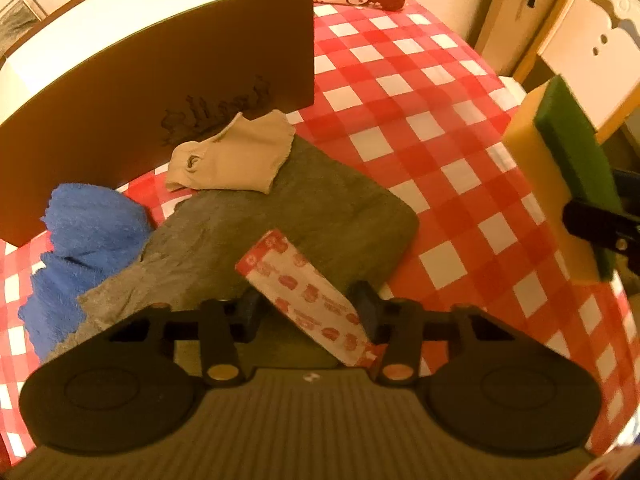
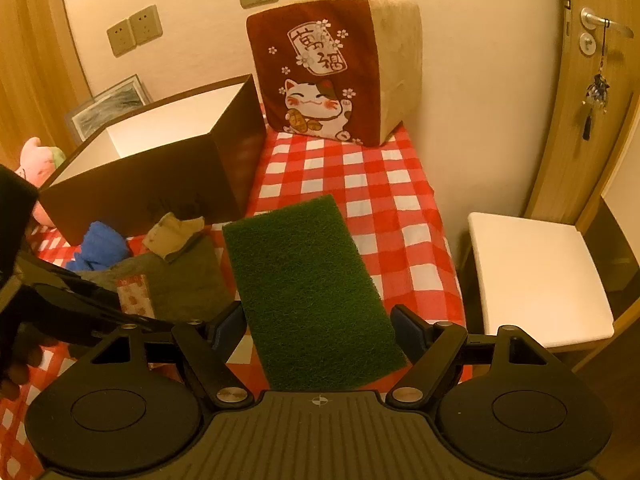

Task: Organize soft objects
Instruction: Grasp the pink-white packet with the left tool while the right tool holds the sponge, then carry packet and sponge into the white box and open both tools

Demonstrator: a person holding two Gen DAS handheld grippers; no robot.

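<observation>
A: Right now the left claw (image 1: 308, 304) has a red-and-white printed packet (image 1: 306, 296) between its blue pads, low in the centre of the left wrist view. The packet's long axis runs diagonally, from upper left down to lower right, across the gap. The right pad meets its edge; on the left side contact is hard to make out, so whether it is clenched cannot be told for sure.

B: And the right claw (image 2: 320, 328)?

A: Grasping the sponge (image 2: 308, 288), green scouring face up, its long axis running straight out along the fingers toward the upper middle of the right wrist view. In the left wrist view the same sponge shows at the right edge, yellow foam below the green.

B: Outward from the left claw?

A: Under the packet lies a grey cloth (image 1: 280, 216); a beige sock (image 1: 232, 160) overlaps its upper corner, and a blue towel (image 1: 84, 240) is bunched at its left. All rest on the checked cloth of the desk (image 1: 420, 100).

B: Where would things go?

A: Likely the open brown box (image 1: 160, 80), in the upper left of both views, just beyond the sock. The left claw is nearer to it; the sponge sits to the box's right, so it would have to travel up and left over the near wall.
</observation>
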